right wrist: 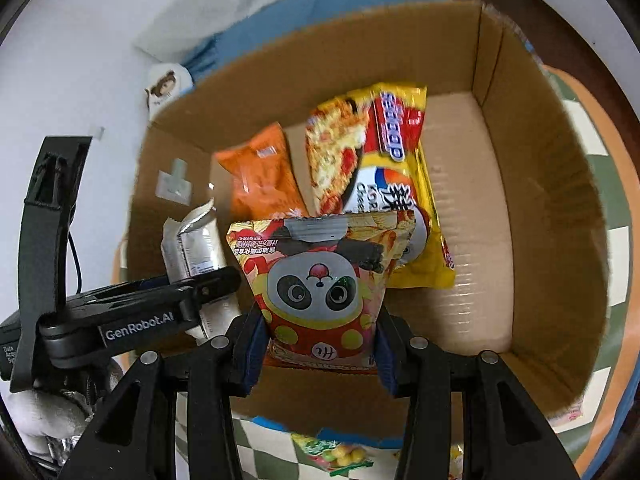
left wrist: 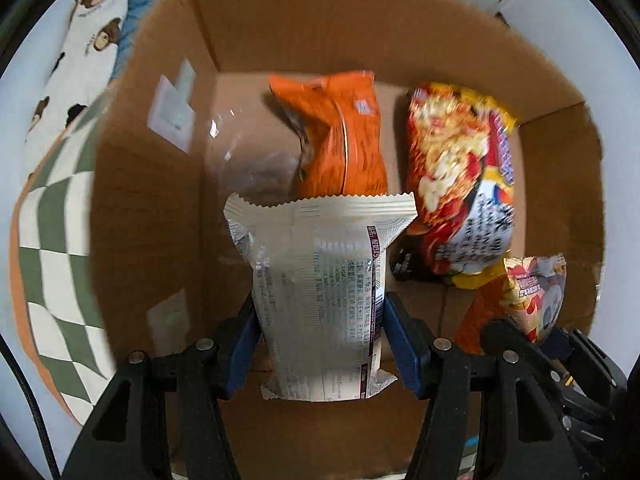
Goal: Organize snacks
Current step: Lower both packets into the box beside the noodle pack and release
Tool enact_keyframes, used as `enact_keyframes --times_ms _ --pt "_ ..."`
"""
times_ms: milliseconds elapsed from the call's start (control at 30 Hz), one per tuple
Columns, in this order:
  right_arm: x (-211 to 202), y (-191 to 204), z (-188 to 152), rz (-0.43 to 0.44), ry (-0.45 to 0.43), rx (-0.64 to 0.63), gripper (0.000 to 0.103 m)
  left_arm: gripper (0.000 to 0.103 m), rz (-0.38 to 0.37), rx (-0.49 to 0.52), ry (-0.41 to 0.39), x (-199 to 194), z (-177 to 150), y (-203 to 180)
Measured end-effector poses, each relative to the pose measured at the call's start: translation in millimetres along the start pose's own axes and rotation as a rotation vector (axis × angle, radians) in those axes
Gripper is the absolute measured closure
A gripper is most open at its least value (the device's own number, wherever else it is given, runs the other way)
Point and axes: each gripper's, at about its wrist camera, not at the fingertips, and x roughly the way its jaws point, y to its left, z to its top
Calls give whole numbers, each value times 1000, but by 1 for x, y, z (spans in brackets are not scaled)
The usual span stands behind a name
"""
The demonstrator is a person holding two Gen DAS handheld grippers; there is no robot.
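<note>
Both packets are carried over the box; the step in hand looks like lowering and dropping them in.

Nearest: the left gripper has its jaws clamped on the silver packet, pads pinching its lower half, top edge pointing into the box. It points almost straight down over the left part of the floor. The right gripper is clenched on the panda bag, tilted steeply down rather than vertical, just right of the left one.

To do it well: lower each packet close to the floor before letting go, aim at bare cardboard (left corner for silver, right side for panda), and release one at a time so the grippers do not knock together.

Further in: the orange bag and noodle pack lie side by side on the floor, apart from both held packets.

Beyond the box: a checked cloth and, in the right view, one more snack packet outside, not yet packed.
</note>
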Motion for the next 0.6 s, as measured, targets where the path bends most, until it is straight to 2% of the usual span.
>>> enact_keyframes --times_ms 167,200,233,300,600 --pt "23 -5 2 -26 57 -9 54 44 -8 7 39 18 2 1" --pt "26 -6 2 -35 76 -14 45 43 -10 2 35 19 1 2" --pt "32 -6 2 -56 103 -24 27 43 -7 -3 31 20 1 4" --pt "37 -6 0 -85 125 -43 13 42 -16 -15 28 21 1 8" --pt "24 -8 -2 -153 74 -70 13 41 15 -24 -46 6 -12 12"
